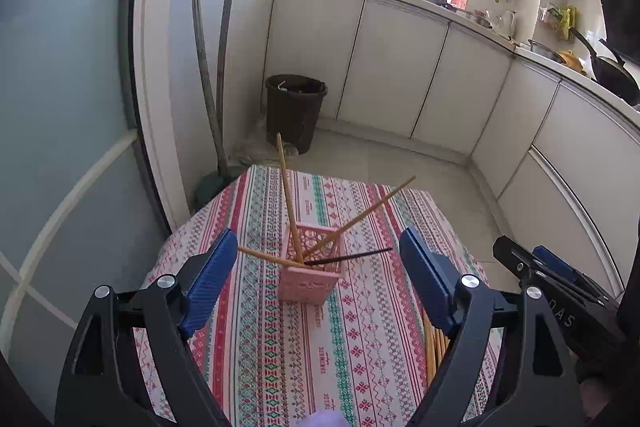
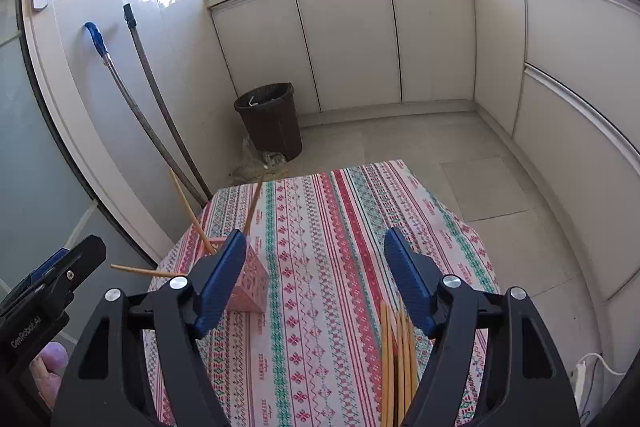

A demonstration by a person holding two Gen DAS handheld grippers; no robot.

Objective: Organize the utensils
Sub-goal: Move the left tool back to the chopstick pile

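Note:
A pink lattice holder (image 1: 312, 277) stands on the patterned tablecloth (image 1: 360, 327), holding three wooden chopsticks (image 1: 287, 195) and one black stick (image 1: 348, 257) that lean outward. My left gripper (image 1: 316, 283) is open, its blue fingers (image 1: 210, 275) spread either side of the holder without touching it. In the right wrist view my right gripper (image 2: 316, 279) is open and empty above the cloth. The holder (image 2: 252, 285) sits partly behind its left finger (image 2: 222, 281). A bundle of loose wooden chopsticks (image 2: 396, 359) lies on the cloth beside its right finger.
The small table (image 2: 352, 187) stands on a tiled floor. A dark bin (image 2: 272, 119) and two long-handled mops (image 2: 156, 95) are beyond its far edge, by the wall. White cabinets (image 2: 432, 35) with a crowded counter run along the back and right.

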